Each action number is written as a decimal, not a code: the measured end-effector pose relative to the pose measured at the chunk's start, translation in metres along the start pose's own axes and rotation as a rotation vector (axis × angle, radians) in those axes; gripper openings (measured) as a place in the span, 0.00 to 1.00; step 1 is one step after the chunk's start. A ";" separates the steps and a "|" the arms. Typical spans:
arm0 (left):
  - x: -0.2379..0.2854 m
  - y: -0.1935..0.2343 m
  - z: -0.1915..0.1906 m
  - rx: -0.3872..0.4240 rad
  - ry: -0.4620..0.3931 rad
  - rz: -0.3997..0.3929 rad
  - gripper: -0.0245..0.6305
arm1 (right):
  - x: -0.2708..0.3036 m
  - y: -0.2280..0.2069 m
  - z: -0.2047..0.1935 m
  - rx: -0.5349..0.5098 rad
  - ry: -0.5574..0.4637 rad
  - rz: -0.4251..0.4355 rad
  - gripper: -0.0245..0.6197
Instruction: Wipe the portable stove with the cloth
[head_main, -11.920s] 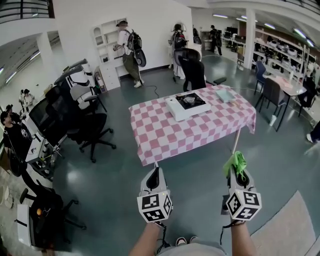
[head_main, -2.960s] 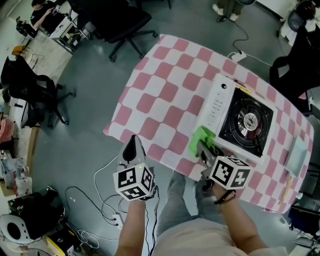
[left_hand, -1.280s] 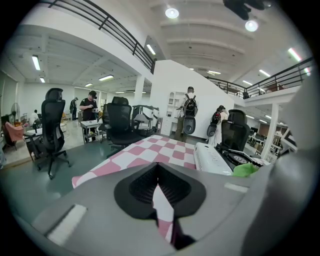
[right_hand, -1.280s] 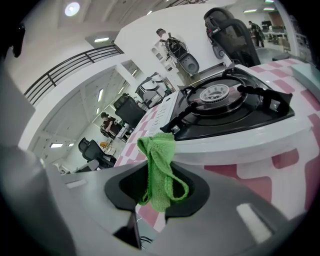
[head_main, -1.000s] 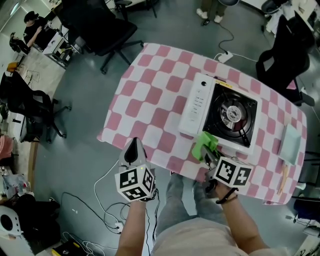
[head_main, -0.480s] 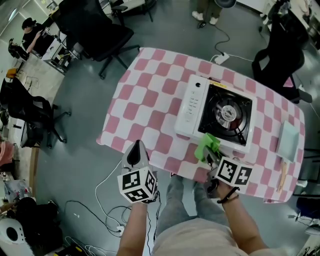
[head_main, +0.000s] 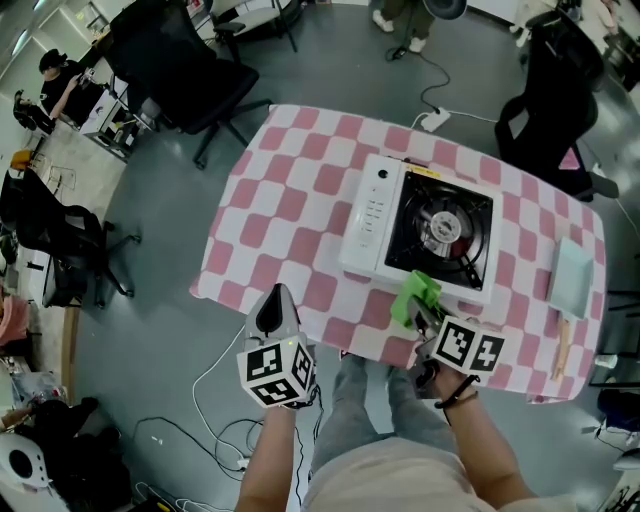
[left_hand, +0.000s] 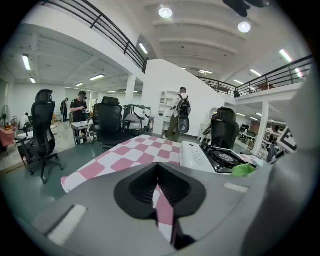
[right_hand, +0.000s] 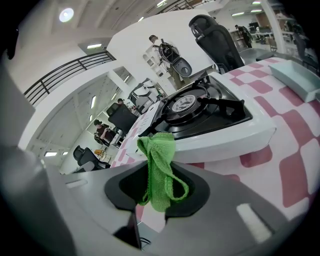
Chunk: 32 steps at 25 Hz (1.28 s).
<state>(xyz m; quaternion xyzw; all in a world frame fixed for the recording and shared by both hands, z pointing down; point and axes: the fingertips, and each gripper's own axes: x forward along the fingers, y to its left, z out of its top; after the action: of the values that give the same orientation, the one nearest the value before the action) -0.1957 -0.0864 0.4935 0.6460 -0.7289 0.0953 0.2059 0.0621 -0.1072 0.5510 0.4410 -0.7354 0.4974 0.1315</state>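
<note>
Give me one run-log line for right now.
right hand-held gripper: shut on cloth | cloth: at near edge of stove | left hand-held gripper: shut, empty, short of table

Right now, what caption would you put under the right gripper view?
Right gripper clamps a green cloth, facing the portable stove on the checkered tablecloth.

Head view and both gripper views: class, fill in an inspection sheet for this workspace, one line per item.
Surface: table under a pink-and-white checked cover.
Job's things: portable stove on the table; green cloth at the stove's near edge, contact cannot be told.
Clutter: pale tray and thin wooden item at the table's right end.
Grippers: right hand-held gripper shut on the green cloth; left hand-held gripper shut, empty.
Cables: power strip on the floor beyond the table; loose cables on the near floor.
Surroundings: office chairs; person at a desk.
</note>
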 end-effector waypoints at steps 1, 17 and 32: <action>0.000 -0.002 0.000 0.001 0.001 -0.003 0.04 | -0.001 -0.002 0.000 0.003 -0.002 -0.002 0.19; 0.009 -0.037 -0.002 0.032 0.014 -0.063 0.04 | -0.025 -0.032 0.005 0.055 -0.040 -0.035 0.19; 0.015 -0.070 0.004 0.078 0.019 -0.118 0.04 | -0.048 -0.060 0.011 0.109 -0.076 -0.059 0.19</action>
<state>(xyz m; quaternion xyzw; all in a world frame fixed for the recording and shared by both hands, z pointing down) -0.1293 -0.1120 0.4873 0.6942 -0.6834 0.1175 0.1929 0.1389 -0.0984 0.5525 0.4875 -0.6983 0.5155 0.0941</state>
